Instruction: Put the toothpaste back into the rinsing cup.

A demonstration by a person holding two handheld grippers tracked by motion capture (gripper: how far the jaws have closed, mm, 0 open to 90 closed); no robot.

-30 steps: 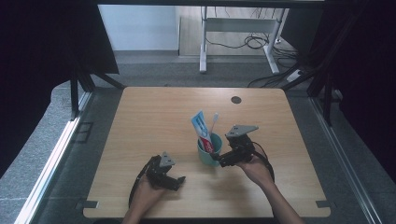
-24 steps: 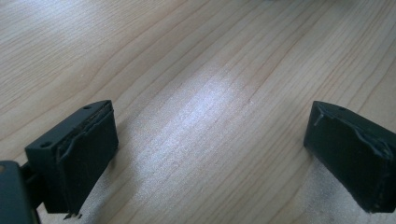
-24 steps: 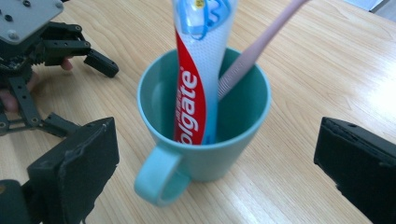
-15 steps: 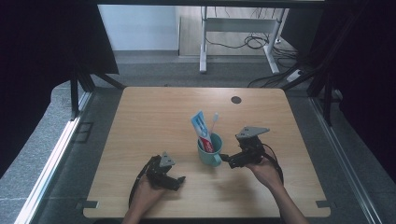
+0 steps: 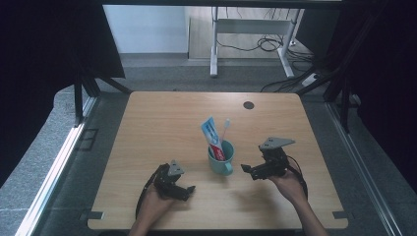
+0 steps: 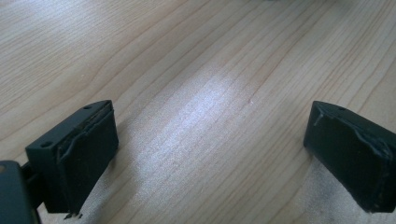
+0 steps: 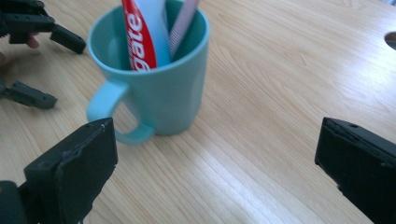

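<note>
The right gripper (image 5: 251, 170) had its jaws spread wide, with nothing between them but bare wood. In the right gripper view the mug (image 7: 156, 81) stood ahead of those jaws, nearer the left-hand one, its handle turned toward that jaw but not touching it. The mug was teal and upright, and it held a tube of toothpaste (image 7: 142, 32) (red and white, standing on end) and a toothbrush (image 7: 183, 21) that leaned against the rim beside the tube.

The left gripper (image 5: 183, 189) also had its jaws spread wide and gripped nothing; in the left gripper view they lay low over the worktop (image 6: 196, 84), with only wood grain between them. From above, this gripper sat to the near left of the mug (image 5: 221, 158), well apart from it, while the right gripper sat just to the mug's right at about the same depth. The mug itself stood near the middle of the worktop (image 5: 162, 123), a little toward the person's side, between the two grippers.
</note>
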